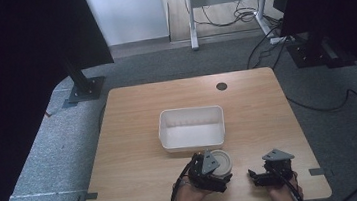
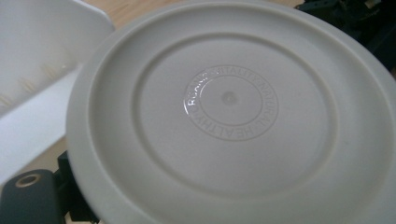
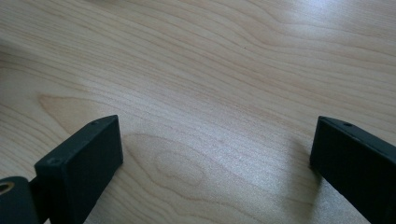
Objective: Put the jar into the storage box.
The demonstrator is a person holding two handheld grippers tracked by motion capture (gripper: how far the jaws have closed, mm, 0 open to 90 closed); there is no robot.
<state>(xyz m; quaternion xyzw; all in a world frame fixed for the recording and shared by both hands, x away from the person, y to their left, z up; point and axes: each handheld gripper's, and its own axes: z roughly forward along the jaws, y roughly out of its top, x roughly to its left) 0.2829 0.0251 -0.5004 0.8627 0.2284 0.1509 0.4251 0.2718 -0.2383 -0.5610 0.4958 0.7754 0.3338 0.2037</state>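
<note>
A round, off-white plate was gripped in the left gripper near the table's near edge, just in front of a white rectangular tub that sat near the middle of the wooden top. In the left gripper view the plate showed its underside, tilted toward the camera, with raised concentric rings and a ring of embossed lettering around the centre; one black jaw was visible pressed at its lower left rim, so the claw was clamped on the plate. The tub's white wall lay just to the left of the plate there, very close, though contact could not be judged.

To the right, well apart from the plate, the right gripper rested low over bare wood by the near right corner of the table. In the right gripper view its two black jaws stood wide apart with nothing between them but the table's grain.
</note>
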